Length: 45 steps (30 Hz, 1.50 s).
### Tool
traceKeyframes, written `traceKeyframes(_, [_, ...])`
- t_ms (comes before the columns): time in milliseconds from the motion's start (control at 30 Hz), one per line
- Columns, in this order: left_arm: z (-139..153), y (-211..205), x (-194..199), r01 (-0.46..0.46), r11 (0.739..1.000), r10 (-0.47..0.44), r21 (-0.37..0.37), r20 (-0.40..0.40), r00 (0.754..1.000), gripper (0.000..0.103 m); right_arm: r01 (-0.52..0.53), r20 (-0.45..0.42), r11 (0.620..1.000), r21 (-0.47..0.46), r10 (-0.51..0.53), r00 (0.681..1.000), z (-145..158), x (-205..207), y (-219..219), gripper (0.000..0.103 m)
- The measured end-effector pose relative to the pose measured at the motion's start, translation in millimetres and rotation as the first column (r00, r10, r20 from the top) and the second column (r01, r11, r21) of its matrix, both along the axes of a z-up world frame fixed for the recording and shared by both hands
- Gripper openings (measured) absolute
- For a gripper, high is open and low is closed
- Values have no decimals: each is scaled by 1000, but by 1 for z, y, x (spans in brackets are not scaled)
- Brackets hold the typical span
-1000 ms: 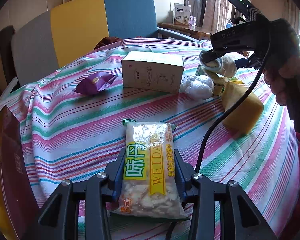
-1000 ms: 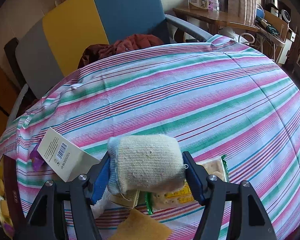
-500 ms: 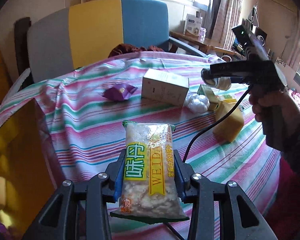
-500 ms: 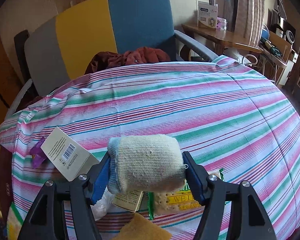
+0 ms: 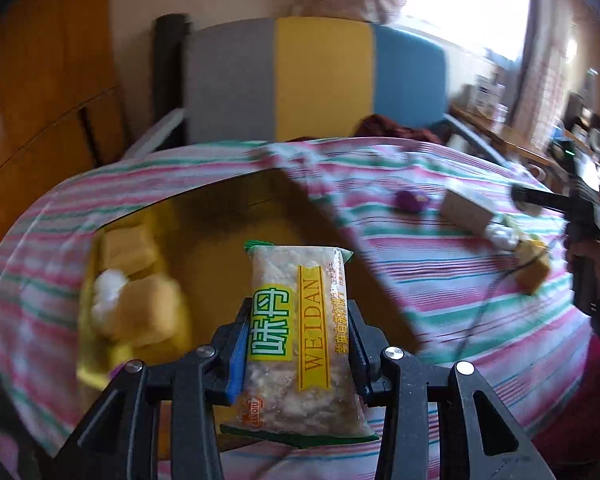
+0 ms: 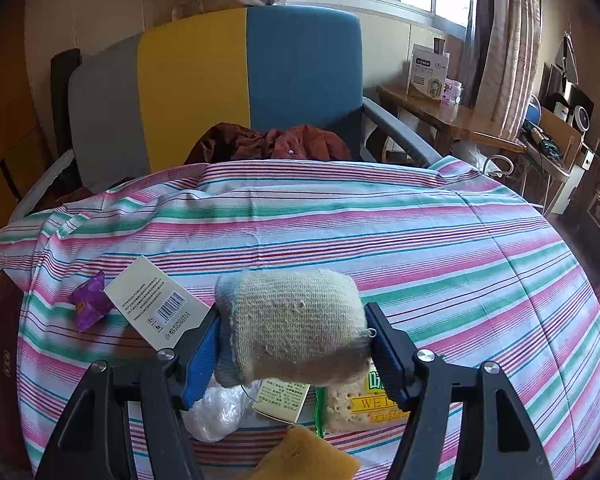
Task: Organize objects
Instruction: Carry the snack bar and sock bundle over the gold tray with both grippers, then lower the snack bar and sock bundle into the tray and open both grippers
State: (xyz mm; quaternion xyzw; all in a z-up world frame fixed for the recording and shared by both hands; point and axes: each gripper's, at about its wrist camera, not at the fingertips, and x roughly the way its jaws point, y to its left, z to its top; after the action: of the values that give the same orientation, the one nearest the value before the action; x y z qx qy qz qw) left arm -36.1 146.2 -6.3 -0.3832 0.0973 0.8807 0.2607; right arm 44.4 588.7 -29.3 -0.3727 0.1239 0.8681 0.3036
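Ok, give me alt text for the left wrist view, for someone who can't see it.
The left gripper holds a WEIDAN cracker packet above an open yellow-lined box containing yellow sponges. To the right, on the striped tablecloth, lie a purple wrapper and a small carton.

L gripper (image 5: 298, 354) w/ cracker pack (image 5: 298, 336) swung over yellow box (image 5: 220, 216).

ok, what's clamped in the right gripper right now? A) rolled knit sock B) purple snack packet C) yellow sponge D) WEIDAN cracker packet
A: in the right wrist view the right gripper has its jaws pressed on both sides of the rolled knit sock, held above the striped tablecloth.
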Motion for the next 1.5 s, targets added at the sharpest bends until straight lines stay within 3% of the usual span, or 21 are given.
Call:
traceKeyframes(167, [-11, -80, -19, -202, 979, 200, 24, 69, 977, 42, -14, -7, 999, 32, 14, 1000, 8, -2, -9, 69])
traceKeyframes(267, [-17, -106, -19, -251, 967, 246, 45, 99, 964, 42, -32, 3, 999, 22, 32, 999, 11, -5, -17, 69])
traceKeyframes(467, [-33, -96, -16, -212, 975, 201, 71, 132, 971, 42, -131, 10, 990, 50, 131, 991, 34, -9, -62, 69])
traceKeyframes(633, [-42, -84, -33, -183, 982, 176, 50, 119, 977, 44, -268, -28, 962, 55, 270, 962, 59, -18, -122, 69])
traceKeyframes(700, [-51, -87, -40, -217, 976, 212, 20, 144, 966, 44, -336, -35, 940, 55, 338, 941, 65, -25, -153, 69])
traceKeyframes(767, [-54, -93, -41, -223, 973, 211, 53, 169, 963, 50, -406, -42, 913, 40, 408, 912, 67, -33, -184, 69])
traceKeyframes(933, [-49, -100, -31, -241, 970, 238, 28, 95, 967, 53, -577, -32, 816, -31, 577, 816, 55, -51, -262, 69])
traceKeyframes(1033, [-50, -107, -29, -263, 964, 260, 26, 94, 961, 52, -643, -6, 763, -64, 644, 765, 43, -61, -302, 69])
traceKeyframes(1200, [-40, -124, -26, -294, 953, 289, 69, 69, 955, 52, -719, 47, 687, -106, 726, 687, 21, -68, -357, 69])
traceKeyframes(1400, [-29, -145, -22, -335, 938, 334, 86, 22, 942, 52, -763, 152, 626, -163, 780, 607, -13, -86, -400, 69])
traceKeyframes(1500, [-26, -153, -18, -341, 935, 341, 94, 10, 940, 52, -781, 161, 599, -177, 800, 578, -22, -92, -419, 69])
